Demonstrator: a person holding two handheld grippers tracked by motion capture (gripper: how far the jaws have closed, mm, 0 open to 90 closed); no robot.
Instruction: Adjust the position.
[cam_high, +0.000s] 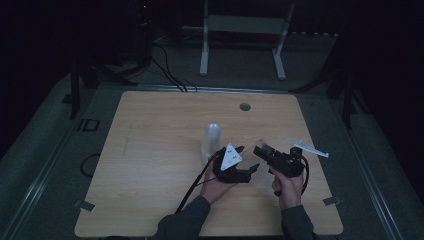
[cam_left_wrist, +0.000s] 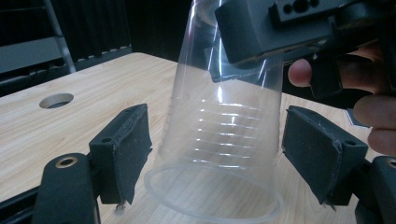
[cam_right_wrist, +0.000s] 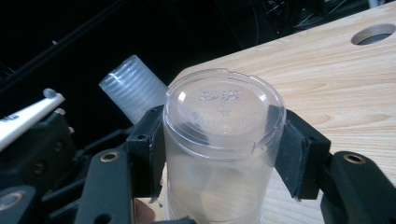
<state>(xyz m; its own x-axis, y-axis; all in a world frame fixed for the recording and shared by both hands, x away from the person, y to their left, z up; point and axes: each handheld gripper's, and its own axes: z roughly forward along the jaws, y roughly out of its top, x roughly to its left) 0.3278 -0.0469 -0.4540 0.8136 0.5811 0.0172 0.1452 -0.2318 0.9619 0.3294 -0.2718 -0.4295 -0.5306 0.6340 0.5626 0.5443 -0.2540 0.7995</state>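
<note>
A clear plastic cup (cam_right_wrist: 223, 112) sits base-up between the pads of my right gripper (cam_right_wrist: 219, 144), which is shut on its sides. In the left gripper view the same cup (cam_left_wrist: 224, 140) hangs rim-down just above the table, and my left gripper (cam_left_wrist: 217, 144) stands open around its lower half, with a narrow gap at each pad. In the high view both grippers meet at the front middle of the table, left gripper (cam_high: 247, 159) and right gripper (cam_high: 260, 150) nose to nose. A stack of frosted cups (cam_high: 212, 140) stands just behind the left hand, the same stack (cam_right_wrist: 133, 93) in the right gripper view.
The wooden table (cam_high: 150, 150) has a round hole (cam_high: 245, 106) near its far edge. A white metal frame (cam_high: 245, 25) stands on the floor beyond it, with cables beside. Small tape pieces (cam_high: 332, 201) lie near the front corners.
</note>
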